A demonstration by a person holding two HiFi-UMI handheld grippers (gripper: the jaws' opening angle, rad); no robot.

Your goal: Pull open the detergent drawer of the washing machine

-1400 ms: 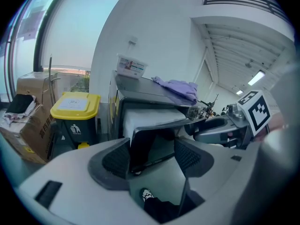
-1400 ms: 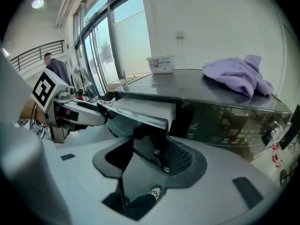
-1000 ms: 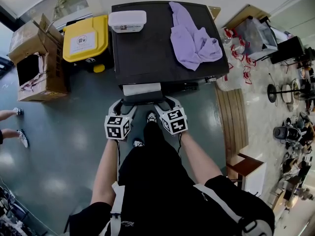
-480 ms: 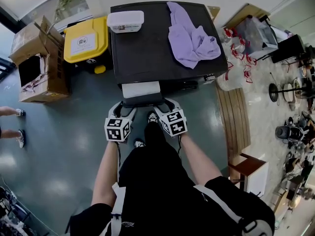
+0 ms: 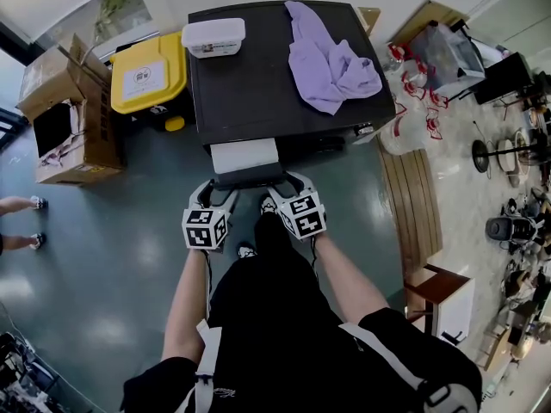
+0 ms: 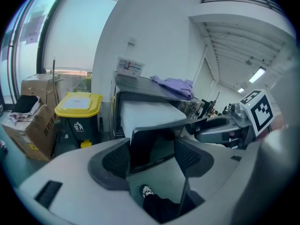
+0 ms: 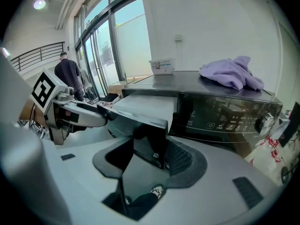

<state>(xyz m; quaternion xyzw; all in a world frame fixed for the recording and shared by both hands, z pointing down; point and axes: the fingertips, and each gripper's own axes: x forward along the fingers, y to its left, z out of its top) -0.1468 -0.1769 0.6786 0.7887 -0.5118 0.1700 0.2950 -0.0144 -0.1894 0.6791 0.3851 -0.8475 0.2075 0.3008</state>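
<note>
**Detergent drawer stands out of the washing machine, a gripper at each end of its front**

The black-topped washing machine (image 5: 258, 84) fills the middle of the head view, with its control strip facing the person. To the machine's left, farthest out, stands an open cardboard box (image 5: 82, 80). A bin with a yellow lid (image 5: 151, 67) sits between that box and the machine's left side. A crumpled purple cloth (image 5: 331, 63) lies on the right half of the machine's top, reaching to its back edge.

The detergent drawer (image 5: 244, 156) sticks out of the machine's front at the left end, with its pale upper side exposed. Its dark front panel (image 5: 250, 179) is the part farthest from the machine.

The left gripper (image 6: 152, 149) is at the left end of that panel, on the side away from the machine. Its jaws are spread. The panel's left end shows in the gap, with its edge right at the outer pad, and the panel runs on behind the inner pad.

The right gripper (image 7: 150, 149) is at the panel's right end, just below the control strip. Its jaws are spread too, with the panel's right corner between them and its edge close against the outer pad. Neither view shows the pads squeezing the panel.

A small white lidded tub (image 5: 213, 37) rests on the machine's top at its back left corner.
</note>
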